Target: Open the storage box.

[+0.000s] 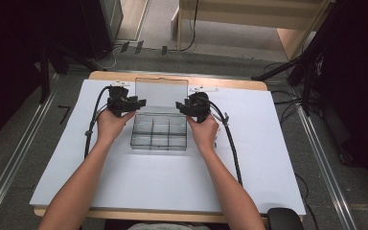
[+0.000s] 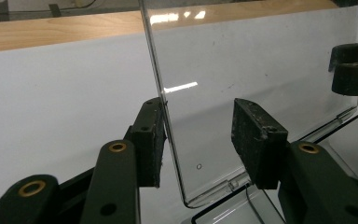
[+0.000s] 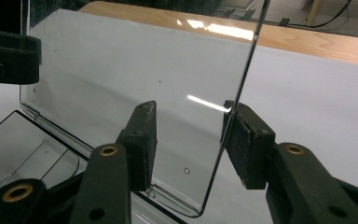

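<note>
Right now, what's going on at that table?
A person holds a gripper in each hand at a clear plastic compartment box on the white table cover. Its lid stands upright, open. The left gripper straddles the lid's left edge and the right gripper its right edge; both sets of jaws are parted, with one pad close against the edge, not clamping it.

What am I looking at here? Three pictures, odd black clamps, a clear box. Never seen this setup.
No robot: a person holds a hand-held tool with two black jaws in each hand. The high view looks down on the table; the other two come from cameras riding on the left gripper and the right gripper. On the white surface sits a clear plastic organizer box with compartments, its lid standing open. Each gripper's jaws straddle one side edge of that lid. They are apart, not clamped, so the lid is not held.
</note>
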Demonstrator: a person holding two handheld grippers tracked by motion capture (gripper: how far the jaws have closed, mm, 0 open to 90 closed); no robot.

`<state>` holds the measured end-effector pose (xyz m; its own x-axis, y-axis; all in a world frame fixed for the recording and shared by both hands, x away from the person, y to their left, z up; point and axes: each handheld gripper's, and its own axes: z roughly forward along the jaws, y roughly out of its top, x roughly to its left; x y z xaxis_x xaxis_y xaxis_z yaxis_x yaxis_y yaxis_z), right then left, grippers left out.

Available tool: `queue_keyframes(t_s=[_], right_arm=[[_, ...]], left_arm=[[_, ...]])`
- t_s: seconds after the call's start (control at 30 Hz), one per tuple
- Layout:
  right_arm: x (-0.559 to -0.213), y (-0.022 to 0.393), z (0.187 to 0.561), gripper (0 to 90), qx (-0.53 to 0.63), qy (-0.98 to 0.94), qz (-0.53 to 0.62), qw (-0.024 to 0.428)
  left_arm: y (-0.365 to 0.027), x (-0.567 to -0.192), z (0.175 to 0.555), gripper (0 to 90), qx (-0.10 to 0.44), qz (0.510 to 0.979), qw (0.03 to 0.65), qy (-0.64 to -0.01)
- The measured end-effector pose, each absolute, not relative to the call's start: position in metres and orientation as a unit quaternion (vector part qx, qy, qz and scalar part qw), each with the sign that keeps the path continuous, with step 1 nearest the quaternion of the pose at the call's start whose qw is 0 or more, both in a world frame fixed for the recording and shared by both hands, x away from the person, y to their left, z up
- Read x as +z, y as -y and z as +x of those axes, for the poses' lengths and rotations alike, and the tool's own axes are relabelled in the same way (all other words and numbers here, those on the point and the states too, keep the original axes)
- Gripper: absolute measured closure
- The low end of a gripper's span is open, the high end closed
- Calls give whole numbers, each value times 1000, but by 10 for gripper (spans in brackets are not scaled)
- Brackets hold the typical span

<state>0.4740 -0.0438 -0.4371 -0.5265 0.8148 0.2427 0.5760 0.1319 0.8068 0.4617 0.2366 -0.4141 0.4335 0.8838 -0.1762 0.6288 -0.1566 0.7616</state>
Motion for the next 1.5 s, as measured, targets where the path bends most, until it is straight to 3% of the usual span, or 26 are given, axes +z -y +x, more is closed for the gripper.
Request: queue_keyframes(t_s=[1.5], right_arm=[[-466,40,486,384,485,-702,518,55]], left_arm=[[-234,-437,476,385,95,737,387,-545]])
